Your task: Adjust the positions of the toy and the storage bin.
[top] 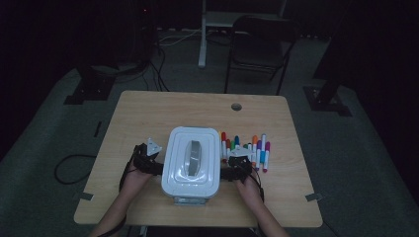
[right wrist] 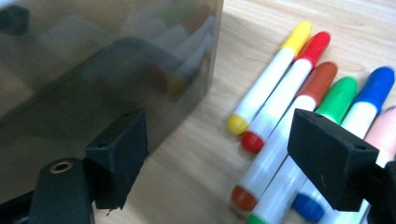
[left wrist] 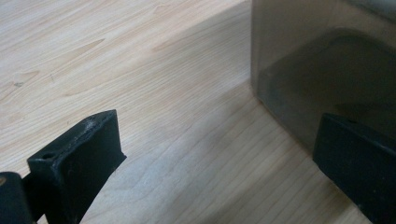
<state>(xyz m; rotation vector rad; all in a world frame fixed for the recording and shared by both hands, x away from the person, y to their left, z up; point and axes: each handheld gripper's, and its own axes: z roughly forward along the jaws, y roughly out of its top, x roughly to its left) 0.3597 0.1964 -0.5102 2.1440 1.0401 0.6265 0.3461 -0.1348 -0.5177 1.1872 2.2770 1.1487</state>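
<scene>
**Flanking a lidded storage box, both grippers unloaded**

Listing from the fingers outward, we record the following.

- Left gripper point(top: 157, 166): fingers point(left wrist: 77, 163) spread wide, nothing between them. In the left gripper view bare wood lies in the gap, and the box's smoky wall stands just beside the far finger; we cannot tell whether they touch.
- Right gripper point(top: 228, 173): fingers point(right wrist: 119, 151) likewise spread and empty. In the right gripper view one finger sits close against the box wall, the other hangs over the markers.
- Box point(top: 191, 163): translucent body, white lid point(top: 190, 139) in place with its grey handle point(top: 191, 158) lying flat. It stands on the tabletop point(top: 148, 108) near the person's edge, between the two grippers.
- Markers point(top: 245, 148): a row of capped colour pens lying just right of the box, none inside it as far as we can see through the wall.

Progress, as we judge it: early. The lid is on, the markers are all out, and neither gripper has a hold on anything.

Room: the far half of the tabletop is open. The right side is tight, with the pens crowding the right gripper; the box's near end sits close to the front edge.
</scene>
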